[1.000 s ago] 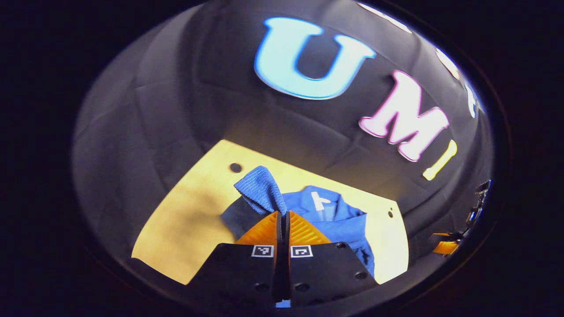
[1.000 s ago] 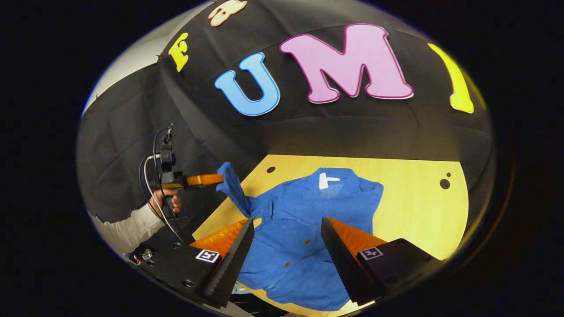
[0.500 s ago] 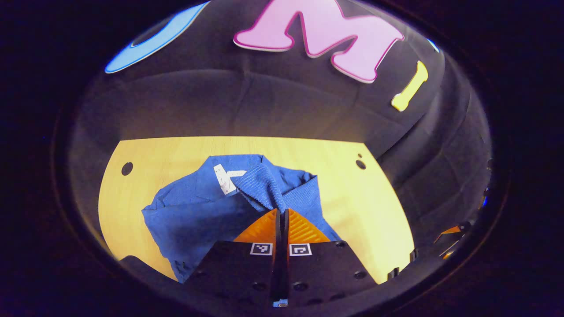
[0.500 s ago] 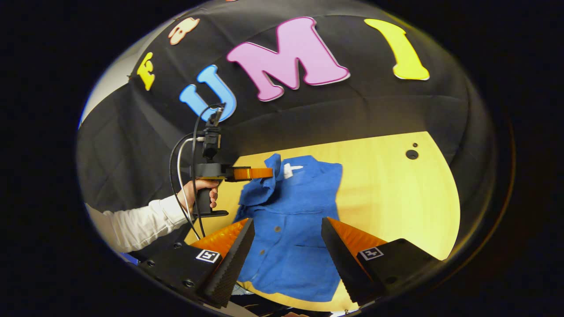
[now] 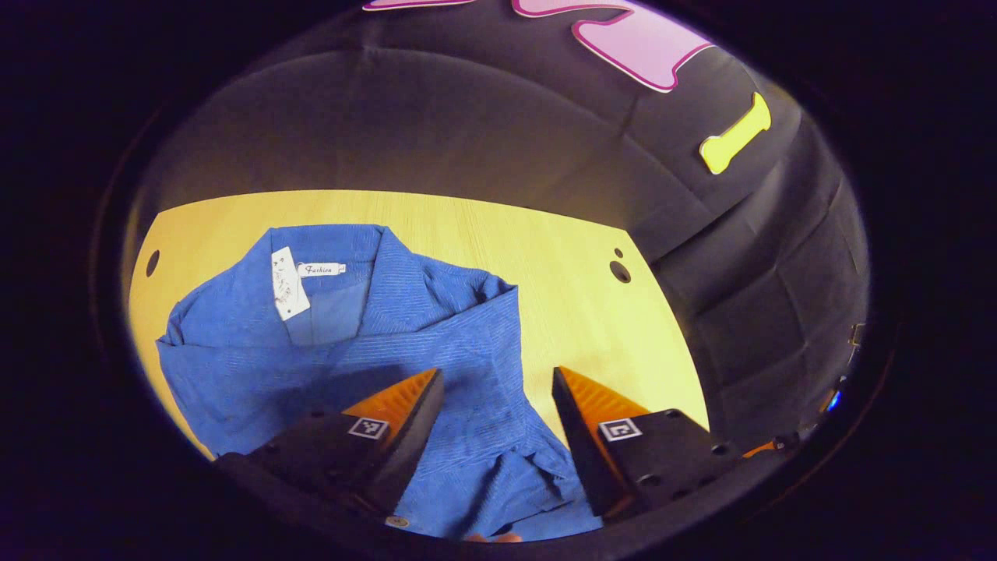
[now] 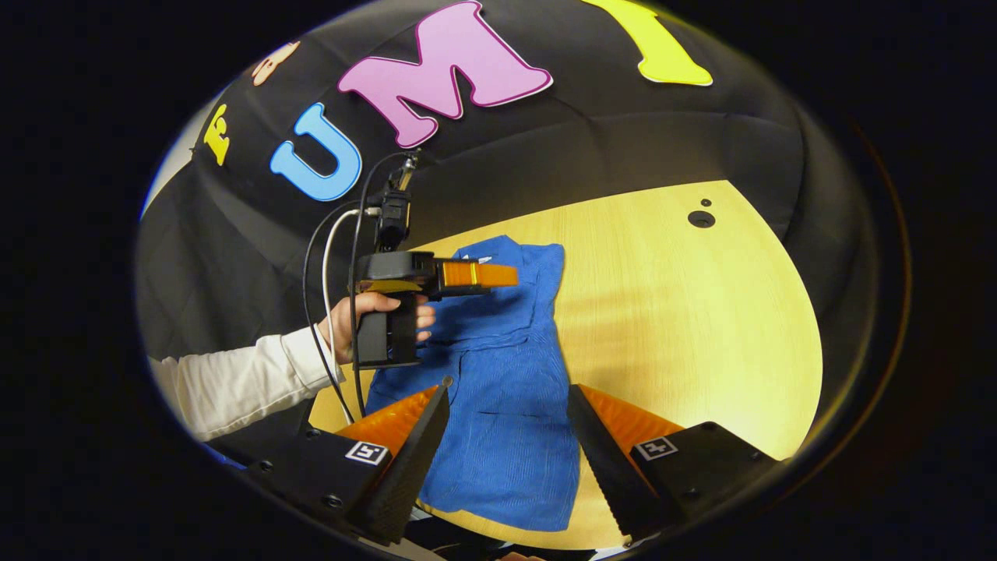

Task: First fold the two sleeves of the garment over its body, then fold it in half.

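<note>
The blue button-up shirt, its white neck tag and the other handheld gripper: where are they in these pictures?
Blue button-up shirt [image 6: 506, 436]: right gripper view, on its lower front panel.
White neck tag [image 5: 284, 284]: left gripper view, mid-tag, inside the collar.
Left gripper [image 6: 498, 275]: right gripper view, at its fingertips, over the shirt.

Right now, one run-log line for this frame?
stage: sleeve folds | left gripper: open, above shirt | right gripper: open, empty | sleeve: lying across shirt body | shirt: flat on table
</note>
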A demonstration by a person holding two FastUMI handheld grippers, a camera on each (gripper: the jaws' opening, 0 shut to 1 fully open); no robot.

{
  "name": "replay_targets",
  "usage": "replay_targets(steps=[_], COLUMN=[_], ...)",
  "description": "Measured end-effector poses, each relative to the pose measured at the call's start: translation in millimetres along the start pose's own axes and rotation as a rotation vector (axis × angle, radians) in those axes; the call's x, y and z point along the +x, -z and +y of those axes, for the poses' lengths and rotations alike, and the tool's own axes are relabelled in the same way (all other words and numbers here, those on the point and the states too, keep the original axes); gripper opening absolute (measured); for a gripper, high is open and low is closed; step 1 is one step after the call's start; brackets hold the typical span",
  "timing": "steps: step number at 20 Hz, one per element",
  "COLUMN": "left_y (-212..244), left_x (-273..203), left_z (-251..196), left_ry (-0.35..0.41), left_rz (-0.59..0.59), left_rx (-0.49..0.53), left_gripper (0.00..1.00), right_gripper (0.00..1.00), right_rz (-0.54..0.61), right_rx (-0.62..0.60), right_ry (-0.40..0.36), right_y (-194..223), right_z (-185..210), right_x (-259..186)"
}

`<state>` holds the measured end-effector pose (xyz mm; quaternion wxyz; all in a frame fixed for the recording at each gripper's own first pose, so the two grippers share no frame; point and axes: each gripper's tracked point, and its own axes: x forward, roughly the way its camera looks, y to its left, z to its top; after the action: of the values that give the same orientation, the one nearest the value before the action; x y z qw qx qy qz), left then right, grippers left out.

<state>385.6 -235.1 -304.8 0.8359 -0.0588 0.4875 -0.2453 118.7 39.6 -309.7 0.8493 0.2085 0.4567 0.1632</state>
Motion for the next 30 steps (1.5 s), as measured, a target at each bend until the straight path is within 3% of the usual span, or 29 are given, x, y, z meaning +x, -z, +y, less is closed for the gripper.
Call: replay_targets(steps=[1,2,3,6,8,11,13,19,23,26,30], left_y=[1.5,6.0,11.1,37.2,72.0,124.2,168.4,326.6,384.7,408.1,422.8], left_x=[-6.9,-17.5,-29.6,-84.9,-127.8,-190.1,-232.3,-269.5,-271.1,-271.3,-270.0], left_z=[1.7,3.7,7.9,38.5,61.2,86.3,116.0,173.3,189.1,188.1,196.2], left_ry=[-0.016,-0.029,-0.050,-0.165,-0.245,-0.310,-0.404,-0.525,-0.546,-0.513,-0.520], left_rz=[-0.007,-0.009,-0.016,-0.081,-0.077,-0.097,-0.109,0.105,0.218,0.274,0.316], left_rx=[-0.015,-0.032,-0.039,-0.013,-0.021,-0.055,-0.052,-0.171,-0.241,-0.302,-0.295], left_gripper=[0.85,0.81,0.84,0.84,0.81,0.84,0.85,0.85,0.84,0.85,0.84], right_gripper=[0.98,0.98,0.98,0.98,0.98,0.98,0.98,0.98,0.99,0.99,0.99], right_rz=[0.006,0.010,0.017,0.050,0.070,0.094,0.121,0.218,0.313,0.377,0.419], right_rx=[-0.003,-0.006,-0.007,-0.021,-0.040,-0.060,-0.078,-0.116,-0.088,-0.063,-0.057], right_ry=[0.002,0.004,0.005,0.006,0.000,0.008,0.044,0.175,0.235,0.273,0.321], right_y=[1.4,2.9,6.0,21.7,32.7,49.1,64.1,117.9,167.1,197.7,216.8], right_z=[-3.5,-5.0,-6.2,-1.9,6.6,19.7,22.1,11.8,3.7,-1.1,-11.8], right_x=[0.9,1.9,2.5,11.4,15.9,21.5,22.5,18.3,12.5,9.7,8.4])
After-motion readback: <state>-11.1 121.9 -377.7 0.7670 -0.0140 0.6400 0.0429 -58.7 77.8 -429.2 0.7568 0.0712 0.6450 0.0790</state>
